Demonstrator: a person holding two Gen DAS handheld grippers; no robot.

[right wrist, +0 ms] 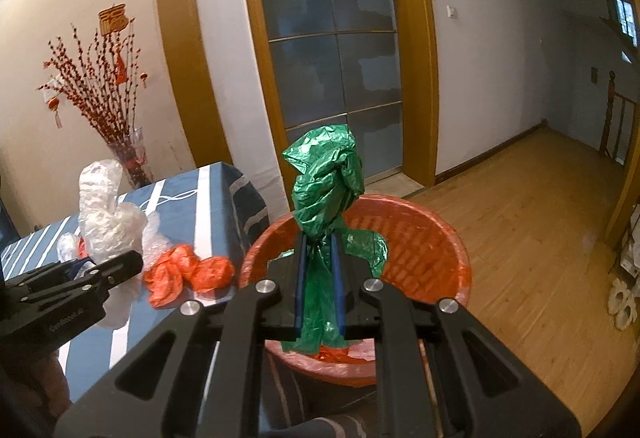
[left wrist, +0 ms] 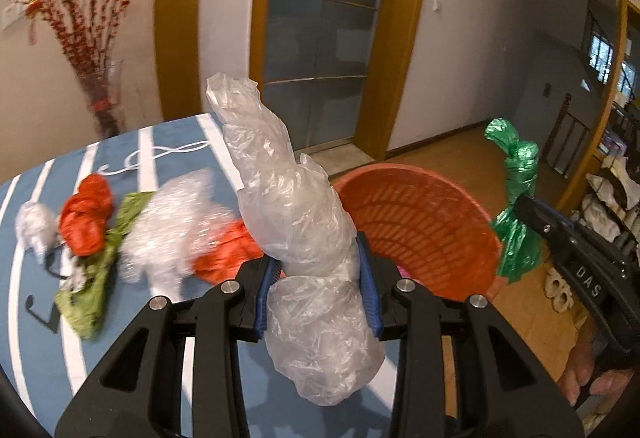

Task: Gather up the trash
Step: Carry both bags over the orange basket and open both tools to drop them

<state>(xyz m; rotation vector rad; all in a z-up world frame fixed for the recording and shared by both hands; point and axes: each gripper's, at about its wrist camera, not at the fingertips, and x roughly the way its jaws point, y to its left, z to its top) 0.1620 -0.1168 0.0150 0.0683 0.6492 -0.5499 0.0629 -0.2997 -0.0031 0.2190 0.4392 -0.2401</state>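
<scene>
My left gripper [left wrist: 318, 262] is shut on a crumpled clear plastic bag [left wrist: 288, 197] and holds it above the table's right edge, beside the orange basket [left wrist: 420, 213]. My right gripper [right wrist: 319, 270] is shut on a green plastic bag [right wrist: 324, 189] and holds it over the orange basket [right wrist: 436, 238]. The green bag [left wrist: 516, 205] and right gripper show at the right of the left wrist view. On the blue striped tablecloth [left wrist: 36, 318] lie a red bag [left wrist: 86, 213], a green bag [left wrist: 96, 278], bubble wrap [left wrist: 168, 230] and an orange bag [right wrist: 188, 274].
A glass vase of red branches [left wrist: 104, 97] stands behind the table by the wall. A glazed door [right wrist: 332, 49] is behind the basket. Wooden floor [right wrist: 540, 217] stretches to the right, with white slippers [right wrist: 622, 302] on it.
</scene>
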